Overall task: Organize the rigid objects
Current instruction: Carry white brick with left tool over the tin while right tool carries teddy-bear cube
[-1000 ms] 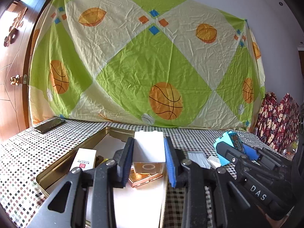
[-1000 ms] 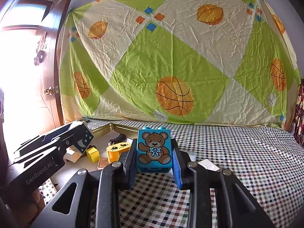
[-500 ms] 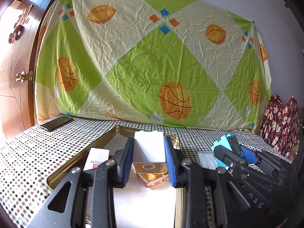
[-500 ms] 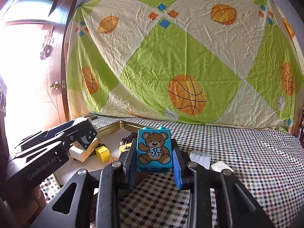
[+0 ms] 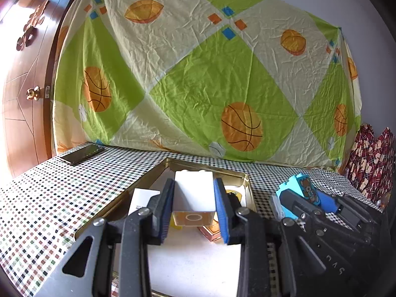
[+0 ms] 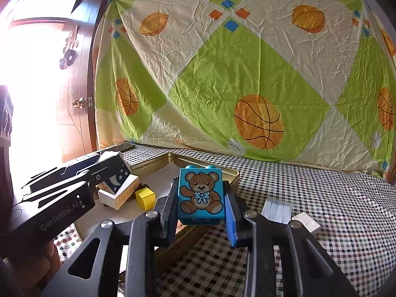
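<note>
My left gripper [image 5: 194, 208] is shut on a white block [image 5: 193, 194] with an orange ringed face, held over the gold metal tray [image 5: 158, 170]. In the right wrist view the same block [image 6: 116, 173] shows a dark side with moon and stars. My right gripper [image 6: 201, 210] is shut on a blue teddy-bear brick [image 6: 201, 195], held above the tray's right rim [image 6: 230, 173]. The brick also shows in the left wrist view [image 5: 300, 190].
In the tray lie a white box [image 6: 118, 194], a yellow cube [image 6: 145, 198] and a copper-coloured block [image 5: 210, 231]. Two small white packets [image 6: 276, 210] lie on the checkered cloth to the right. A phone [image 5: 81, 154] lies at the far left. A patterned sheet hangs behind.
Both grippers have risen and moved left with their blocks held. The bear brick has gone from beside the tray to above its right rim.
</note>
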The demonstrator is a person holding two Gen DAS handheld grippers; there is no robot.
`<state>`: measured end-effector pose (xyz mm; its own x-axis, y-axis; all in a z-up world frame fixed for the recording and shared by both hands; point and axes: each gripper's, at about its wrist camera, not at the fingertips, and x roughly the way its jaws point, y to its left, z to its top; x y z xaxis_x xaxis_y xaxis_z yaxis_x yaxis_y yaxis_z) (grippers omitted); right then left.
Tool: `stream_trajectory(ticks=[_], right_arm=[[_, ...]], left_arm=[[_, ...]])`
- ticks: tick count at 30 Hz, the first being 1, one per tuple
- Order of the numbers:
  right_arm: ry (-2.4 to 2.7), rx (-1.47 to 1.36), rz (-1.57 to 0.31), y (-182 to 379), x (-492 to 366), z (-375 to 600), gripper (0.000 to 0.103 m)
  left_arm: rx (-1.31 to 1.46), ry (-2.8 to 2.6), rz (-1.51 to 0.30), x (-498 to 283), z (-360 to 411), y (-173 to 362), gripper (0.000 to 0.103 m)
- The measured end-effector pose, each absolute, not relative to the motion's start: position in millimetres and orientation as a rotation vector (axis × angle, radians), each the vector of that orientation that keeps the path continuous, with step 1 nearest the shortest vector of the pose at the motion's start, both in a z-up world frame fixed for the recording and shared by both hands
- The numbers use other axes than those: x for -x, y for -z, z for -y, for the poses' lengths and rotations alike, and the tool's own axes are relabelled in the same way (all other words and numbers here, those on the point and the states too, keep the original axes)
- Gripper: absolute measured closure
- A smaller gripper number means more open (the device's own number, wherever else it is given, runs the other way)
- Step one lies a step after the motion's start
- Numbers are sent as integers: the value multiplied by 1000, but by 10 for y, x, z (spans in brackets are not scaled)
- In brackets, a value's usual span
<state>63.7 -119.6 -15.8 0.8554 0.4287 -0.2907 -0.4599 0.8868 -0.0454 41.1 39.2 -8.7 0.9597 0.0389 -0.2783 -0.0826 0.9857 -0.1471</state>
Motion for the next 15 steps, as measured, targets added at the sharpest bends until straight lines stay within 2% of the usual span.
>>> stream_trajectory(ticks=[15], right_arm=[[-500,147,-300,178,-683,972,69]], left_arm=[[175,-87,-325,-485,-602,128,73]])
